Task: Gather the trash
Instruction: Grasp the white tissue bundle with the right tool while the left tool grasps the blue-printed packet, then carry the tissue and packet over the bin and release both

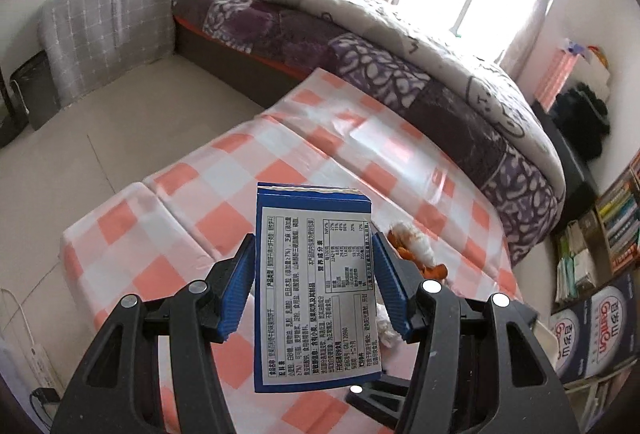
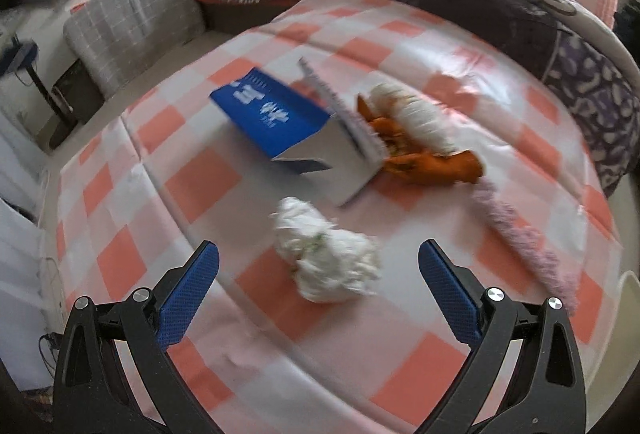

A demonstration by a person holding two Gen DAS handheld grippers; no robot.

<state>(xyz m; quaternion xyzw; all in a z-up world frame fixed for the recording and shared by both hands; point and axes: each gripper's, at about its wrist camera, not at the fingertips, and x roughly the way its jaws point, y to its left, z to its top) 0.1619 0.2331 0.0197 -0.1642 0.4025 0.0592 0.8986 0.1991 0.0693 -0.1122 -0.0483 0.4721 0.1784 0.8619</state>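
Observation:
My left gripper [image 1: 314, 266] is shut on a blue and white food carton [image 1: 316, 286] and holds it above the checked table [image 1: 168, 218]. Orange peel with white tissue [image 1: 416, 250] lies just right of it. In the right wrist view, my right gripper [image 2: 318, 274] is open, just in front of a crumpled white tissue [image 2: 328, 254]. Beyond it a second blue carton [image 2: 288, 125] lies opened on the table [image 2: 192, 177], with orange peel [image 2: 432, 161], a white wad [image 2: 412, 113] and a pink fuzzy strip [image 2: 520, 234] to its right. The view is blurred.
A bed with a purple quilt [image 1: 360, 33] runs along the table's far side. A grey checked cushion [image 1: 108, 25] stands on the floor at left. Bookshelves and boxes [image 1: 600, 274] are at right. A power strip [image 1: 36, 358] lies on the floor at left.

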